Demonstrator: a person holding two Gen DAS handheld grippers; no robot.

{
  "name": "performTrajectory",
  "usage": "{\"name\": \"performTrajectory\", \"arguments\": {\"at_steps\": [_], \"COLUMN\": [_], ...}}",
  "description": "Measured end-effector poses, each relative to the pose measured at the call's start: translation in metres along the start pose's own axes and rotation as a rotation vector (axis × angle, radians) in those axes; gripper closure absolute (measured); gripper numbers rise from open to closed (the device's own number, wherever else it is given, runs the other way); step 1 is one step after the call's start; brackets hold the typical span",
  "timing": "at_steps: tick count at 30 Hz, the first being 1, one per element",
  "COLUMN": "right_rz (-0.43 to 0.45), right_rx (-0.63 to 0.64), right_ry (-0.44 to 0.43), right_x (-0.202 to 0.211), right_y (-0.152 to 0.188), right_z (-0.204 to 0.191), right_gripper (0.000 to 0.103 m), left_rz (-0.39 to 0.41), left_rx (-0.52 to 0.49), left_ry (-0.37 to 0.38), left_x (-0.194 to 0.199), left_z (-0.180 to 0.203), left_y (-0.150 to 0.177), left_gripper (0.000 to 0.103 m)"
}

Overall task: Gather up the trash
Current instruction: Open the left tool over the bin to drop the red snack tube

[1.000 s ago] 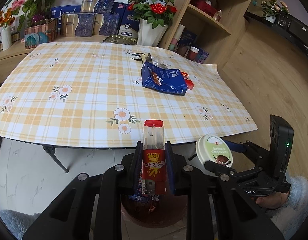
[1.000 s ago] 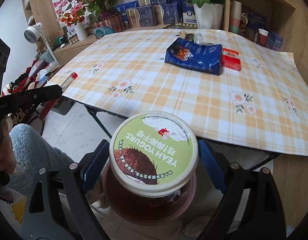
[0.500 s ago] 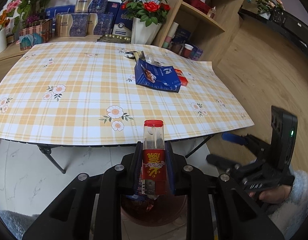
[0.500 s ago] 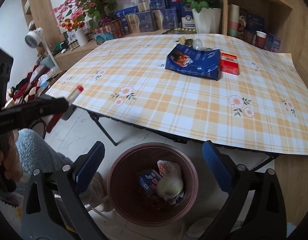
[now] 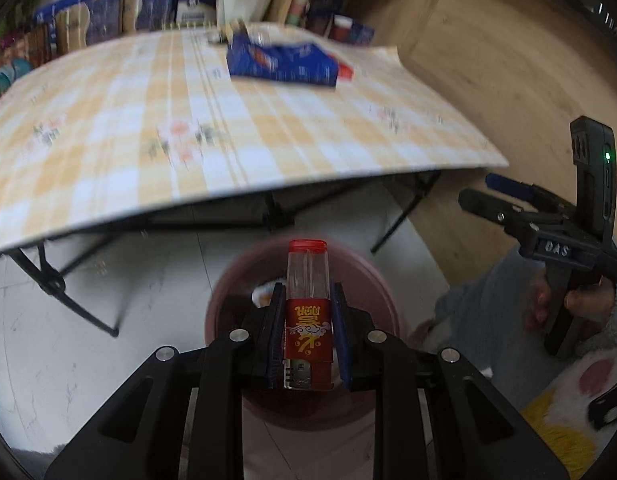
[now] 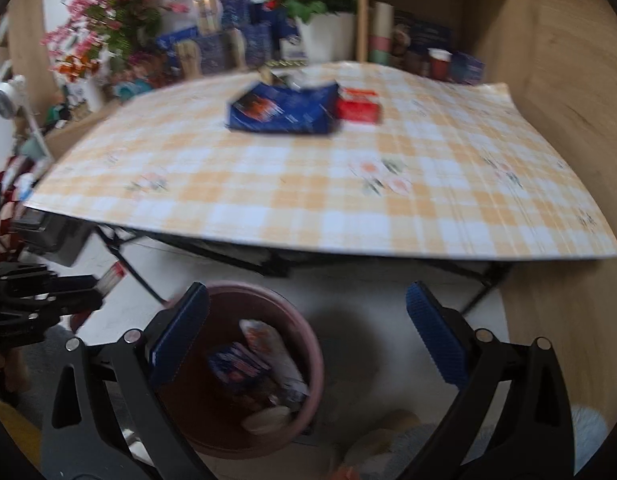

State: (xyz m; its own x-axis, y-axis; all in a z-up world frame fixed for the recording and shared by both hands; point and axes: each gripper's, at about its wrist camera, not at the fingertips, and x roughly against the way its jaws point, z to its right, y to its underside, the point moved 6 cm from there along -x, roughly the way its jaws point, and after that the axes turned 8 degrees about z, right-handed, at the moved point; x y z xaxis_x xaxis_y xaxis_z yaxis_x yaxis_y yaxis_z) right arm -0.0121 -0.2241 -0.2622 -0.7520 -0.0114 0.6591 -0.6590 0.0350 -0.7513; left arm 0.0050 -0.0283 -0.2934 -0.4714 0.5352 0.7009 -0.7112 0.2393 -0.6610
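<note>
Here the left tongs [image 5: 308,322] pinch a small red lighter with a clear plastic upper half and red cap [image 5: 308,304], gripping it by its printed red lower body so the clear end sticks forward, directly above the mouth of the round brownish-pink plastic waste bin [image 5: 228,292] on the pale floor in front of the worktop. The step in hand looks like the drop: to do it well, the lighter should be held over the middle of the opening rather than the rim, and the pads should part fully so the slim body slides off cleanly instead of catching on one pad. The right tongs [image 6: 308,340] stand spread wide with nothing between their blue pads, beside the bin and partly over its near edge. Inside the bin [image 6: 314,360], the right wrist view shows a blue printed packet, a pale crumpled wrapper and a whitish rounded piece; the blur hides finer detail. On the yellow-and-white checked worktop [image 6: 348,200], well apart from the bin, a large dark blue foil snack bag [image 6: 282,110] lies just beside a small red box [image 6: 358,110], both probably next for collection.
</note>
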Motion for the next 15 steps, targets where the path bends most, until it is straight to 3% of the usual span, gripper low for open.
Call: {"name": "performTrajectory", "arguments": {"at_steps": [8,15], "right_rz": [-0.013,-0.029], "right_rx": [0.086,0.121], "right_ry": [-0.004,-0.029], "right_x": [-0.009,-0.011], "right_y": [0.007,0.01], "right_z": [-0.018,-0.029], "right_gripper": [0.006,0.006], "left_rz": [-0.087,-0.088], "left_rx": [-0.038,-0.043], "left_ry": [0.008,0.007], "left_x": [-0.028,-0.029], "left_z": [0.006,0.006], "left_y": [0.019,0.019], "left_gripper": [0.081,0.081]}}
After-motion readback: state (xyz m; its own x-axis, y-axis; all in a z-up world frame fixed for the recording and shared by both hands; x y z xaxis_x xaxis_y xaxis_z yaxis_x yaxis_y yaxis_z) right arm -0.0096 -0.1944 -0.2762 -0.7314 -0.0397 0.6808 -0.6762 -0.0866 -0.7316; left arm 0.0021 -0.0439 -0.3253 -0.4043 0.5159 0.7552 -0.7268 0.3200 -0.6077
